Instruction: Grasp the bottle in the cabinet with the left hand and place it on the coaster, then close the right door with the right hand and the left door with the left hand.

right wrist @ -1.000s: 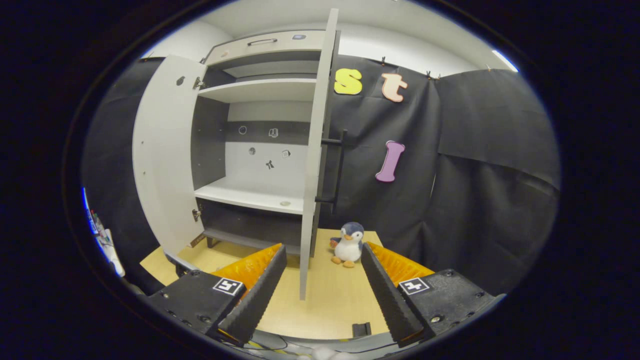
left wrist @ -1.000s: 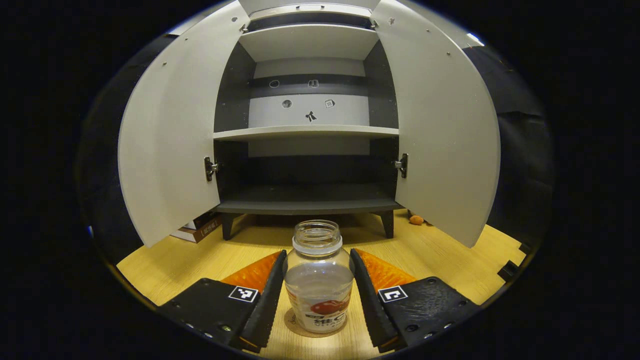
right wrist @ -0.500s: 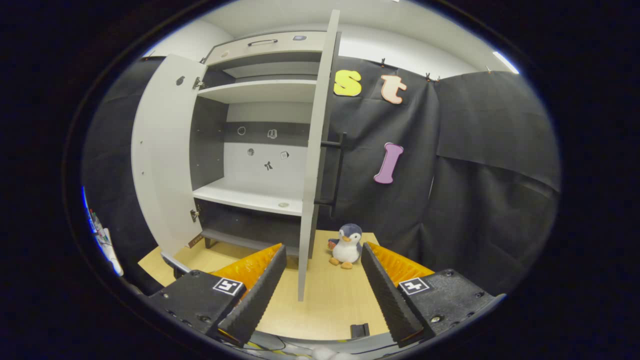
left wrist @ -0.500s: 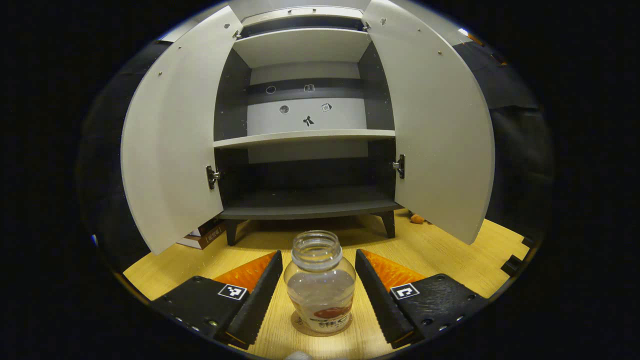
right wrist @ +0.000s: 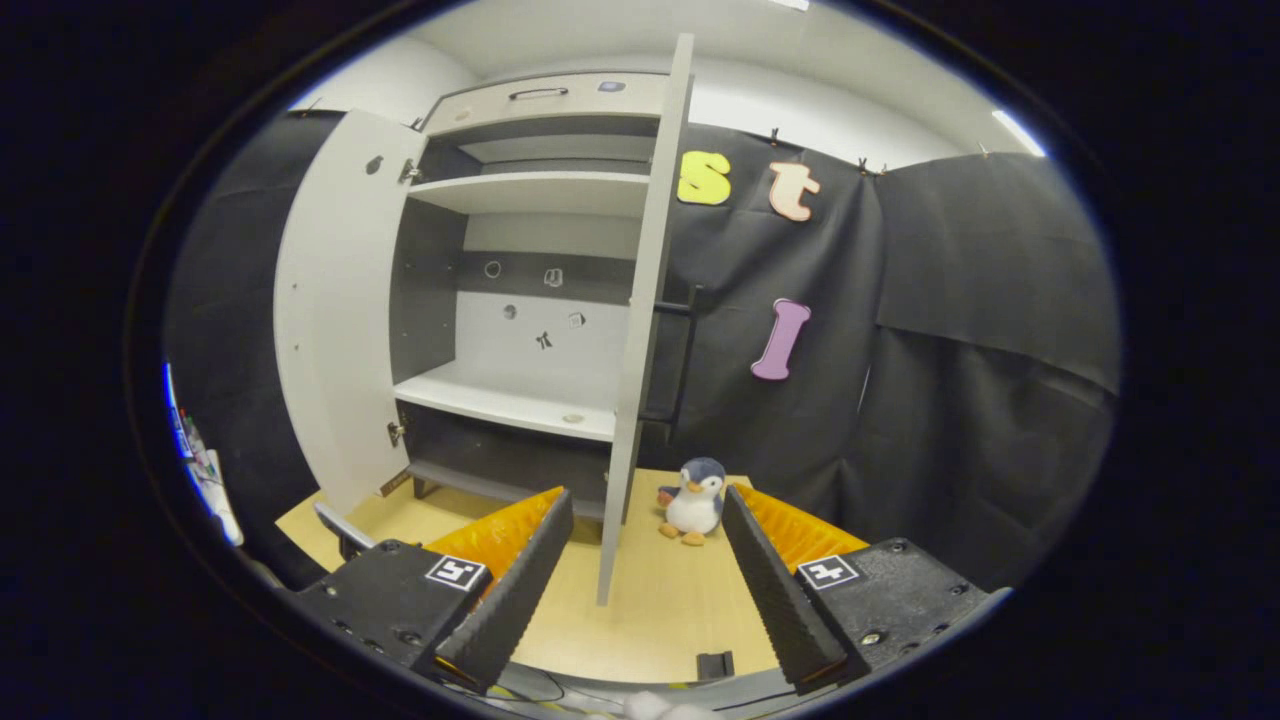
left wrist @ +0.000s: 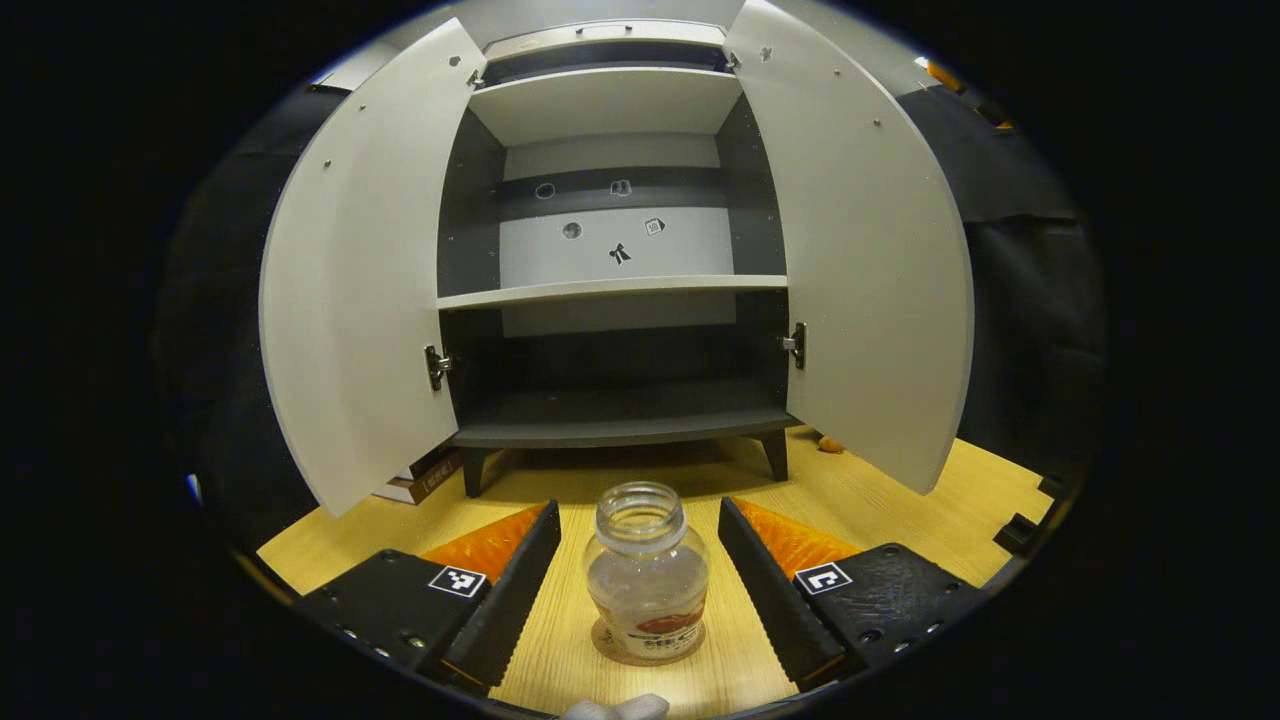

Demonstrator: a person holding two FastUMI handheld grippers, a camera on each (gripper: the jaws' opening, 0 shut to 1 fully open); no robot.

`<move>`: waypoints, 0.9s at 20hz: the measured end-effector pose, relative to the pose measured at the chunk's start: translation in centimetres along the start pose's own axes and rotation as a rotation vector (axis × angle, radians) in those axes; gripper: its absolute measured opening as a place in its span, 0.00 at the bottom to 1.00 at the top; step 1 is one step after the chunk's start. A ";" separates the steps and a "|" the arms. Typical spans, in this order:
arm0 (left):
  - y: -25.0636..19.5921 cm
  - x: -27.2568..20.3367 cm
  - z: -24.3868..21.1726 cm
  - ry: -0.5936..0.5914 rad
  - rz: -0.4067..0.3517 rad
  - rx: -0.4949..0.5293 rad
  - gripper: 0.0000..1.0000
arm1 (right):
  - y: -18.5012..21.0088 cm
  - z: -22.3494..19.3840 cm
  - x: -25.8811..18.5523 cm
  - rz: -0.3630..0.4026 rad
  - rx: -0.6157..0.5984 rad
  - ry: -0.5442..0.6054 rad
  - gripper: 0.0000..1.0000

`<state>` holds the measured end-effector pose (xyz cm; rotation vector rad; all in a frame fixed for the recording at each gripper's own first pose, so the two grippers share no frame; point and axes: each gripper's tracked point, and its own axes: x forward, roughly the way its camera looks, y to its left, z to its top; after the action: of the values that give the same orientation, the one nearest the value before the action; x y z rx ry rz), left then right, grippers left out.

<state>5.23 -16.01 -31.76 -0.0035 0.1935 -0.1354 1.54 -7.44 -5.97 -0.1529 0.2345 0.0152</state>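
Backing off, our left gripper (left wrist: 640, 590) has released the bottle (left wrist: 647, 588), jaws apart, leaving it upright on the coaster (left wrist: 606, 645). Further right, our right gripper (right wrist: 645, 580), jaws apart, faces the right door (right wrist: 640, 340) edge, likely to close it.

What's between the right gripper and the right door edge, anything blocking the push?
Nothing visible. The right gripper is open, and the right door stands edge-on straight ahead over bare tabletop. The plush penguin sits beyond, to the door's right, off that line.
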 end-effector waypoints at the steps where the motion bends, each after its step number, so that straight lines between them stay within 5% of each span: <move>1: 0.2 -0.7 0.6 0.000 0.002 0.005 0.96 | -0.2 0.2 -0.1 -0.002 0.011 -0.010 0.98; 11: 6.5 -9.6 11.3 -0.015 0.063 -0.034 0.96 | -7.9 3.8 2.3 -0.145 0.112 -0.136 0.97; 18: 10.9 -14.6 16.0 -0.002 0.128 -0.024 0.96 | -9.8 5.6 6.9 -0.137 0.148 -0.156 0.98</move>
<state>-4.43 -3.37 -13.44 -0.0156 0.1926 -0.0053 9.90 -16.28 -0.74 -0.0203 0.0682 -0.1257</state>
